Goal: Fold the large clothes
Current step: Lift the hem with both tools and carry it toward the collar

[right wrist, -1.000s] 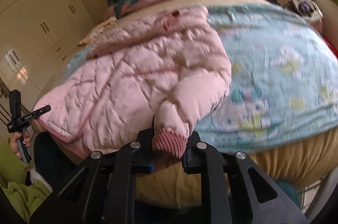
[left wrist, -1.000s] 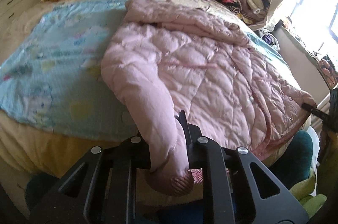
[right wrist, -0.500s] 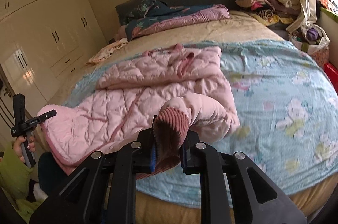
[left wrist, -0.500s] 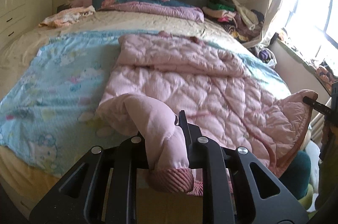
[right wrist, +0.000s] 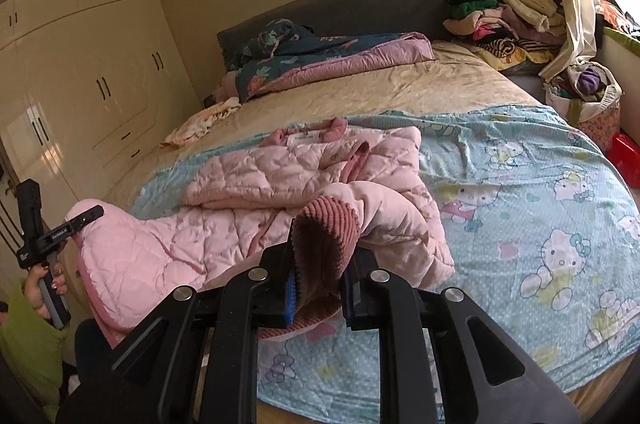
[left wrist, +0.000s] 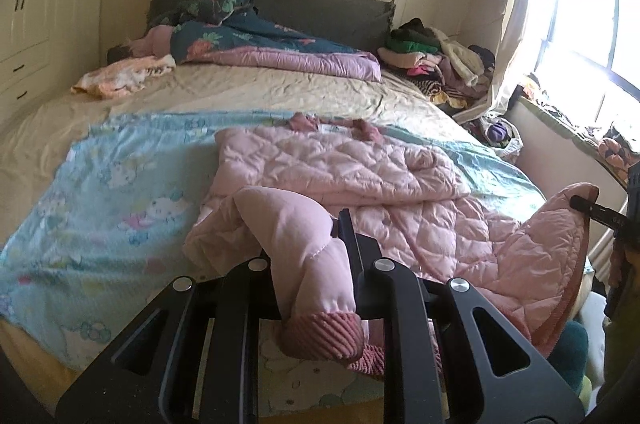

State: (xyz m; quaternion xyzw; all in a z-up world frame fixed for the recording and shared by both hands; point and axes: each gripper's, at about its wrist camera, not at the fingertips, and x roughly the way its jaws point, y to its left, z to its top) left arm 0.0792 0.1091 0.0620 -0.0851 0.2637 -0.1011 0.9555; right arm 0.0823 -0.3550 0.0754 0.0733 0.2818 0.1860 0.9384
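Jacket (left wrist: 360,184): pink, quilted, large; lies spread on the blanket (left wrist: 120,192) at the near part of the bed (left wrist: 280,92), collar end toward the headboard (left wrist: 300,8). One front panel is folded across the body. Ribbed darker-pink cuffs and hem trim.

Left gripper (left wrist: 316,264): clamped on one sleeve (left wrist: 296,236) just above its ribbed cuff (left wrist: 324,336); the cuff hangs down below the jaws, the sleeve lifted off the bed. In the right wrist view this gripper (right wrist: 86,216) shows at the far left edge, held by a hand (right wrist: 42,280) with a green sleeve, its tip touching the raised corner of the jacket's hem.

Right gripper (right wrist: 320,284): clamped on the other sleeve's cuff (right wrist: 324,236), the cuff opening facing the camera, blue pads against it on both sides. In the left wrist view it (left wrist: 592,210) appears at the right edge, against the lifted hem corner.

Blanket: light blue, cartoon cat print, over a beige sheet.

Quilt (left wrist: 280,52): dark floral with mauve lining, bunched by the headboard.

Small cloth (left wrist: 124,78): peach and white, crumpled, on the sheet near the quilt.

Clothes pile (left wrist: 440,60): mixed, at the bed's far corner beside the curtain (left wrist: 516,24) and window (left wrist: 592,24).

Wardrobe (right wrist: 80,72): cream, dark handles, along the wall beside the bed.

Bag (right wrist: 588,92): full, on the floor beside the bed.
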